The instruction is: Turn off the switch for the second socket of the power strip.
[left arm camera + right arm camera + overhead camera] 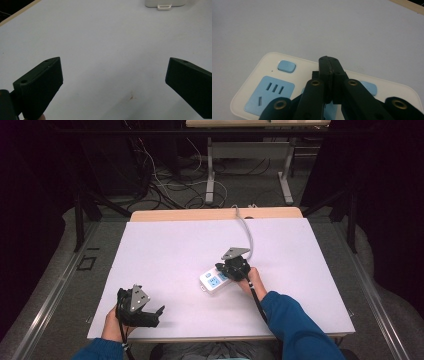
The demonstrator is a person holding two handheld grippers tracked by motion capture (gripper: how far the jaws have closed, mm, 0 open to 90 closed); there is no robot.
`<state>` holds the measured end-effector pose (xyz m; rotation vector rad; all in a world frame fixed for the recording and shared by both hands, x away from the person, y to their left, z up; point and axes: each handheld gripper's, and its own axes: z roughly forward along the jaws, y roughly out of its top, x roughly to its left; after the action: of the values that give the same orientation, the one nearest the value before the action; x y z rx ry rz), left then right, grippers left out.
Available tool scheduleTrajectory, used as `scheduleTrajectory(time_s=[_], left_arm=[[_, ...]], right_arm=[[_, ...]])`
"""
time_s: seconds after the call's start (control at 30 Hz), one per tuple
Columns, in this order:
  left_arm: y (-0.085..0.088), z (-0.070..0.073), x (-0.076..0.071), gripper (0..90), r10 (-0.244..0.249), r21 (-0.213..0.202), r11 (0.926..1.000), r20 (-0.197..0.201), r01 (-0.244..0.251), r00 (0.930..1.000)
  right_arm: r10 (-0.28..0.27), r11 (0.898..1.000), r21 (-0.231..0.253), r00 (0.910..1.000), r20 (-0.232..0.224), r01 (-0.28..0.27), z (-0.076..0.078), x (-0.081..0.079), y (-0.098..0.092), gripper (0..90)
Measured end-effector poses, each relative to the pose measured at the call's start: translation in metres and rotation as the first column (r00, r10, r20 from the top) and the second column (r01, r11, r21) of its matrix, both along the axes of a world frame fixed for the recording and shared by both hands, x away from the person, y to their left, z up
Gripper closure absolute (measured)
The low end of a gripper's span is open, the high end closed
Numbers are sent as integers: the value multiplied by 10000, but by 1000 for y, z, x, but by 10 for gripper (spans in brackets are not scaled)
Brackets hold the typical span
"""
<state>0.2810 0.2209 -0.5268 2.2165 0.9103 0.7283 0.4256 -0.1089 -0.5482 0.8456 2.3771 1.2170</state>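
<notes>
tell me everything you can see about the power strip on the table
The power strip is a white, plastic-looking block with rounded corners, lying flat on the white table. Its top carries light blue socket panels with dark slots and a small blue button above each. A grey cable runs from it to the far edge. The right gripper, jaws shut, hangs over its middle; contact can't be told.

White-topped table [165,250] with a wooden far edge, white and blue power strip [216,281] laid flat near its middle, grey cable [246,231] trailed towards the far edge
</notes>
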Motion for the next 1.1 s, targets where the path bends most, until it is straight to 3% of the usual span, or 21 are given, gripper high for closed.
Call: scheduleTrajectory(time_s=[0.7,1.1], left_arm=[[0,0,0,12,-1,-4,10000,1,1,10000],[0,0,0,11,6,4,10000,-4,-6,10000]], right_arm=[[34,10000,-93,9998,-194,-35,0,0,-1,900],[-29,10000,18,10000,-68,29,-1,0,-1,900]])
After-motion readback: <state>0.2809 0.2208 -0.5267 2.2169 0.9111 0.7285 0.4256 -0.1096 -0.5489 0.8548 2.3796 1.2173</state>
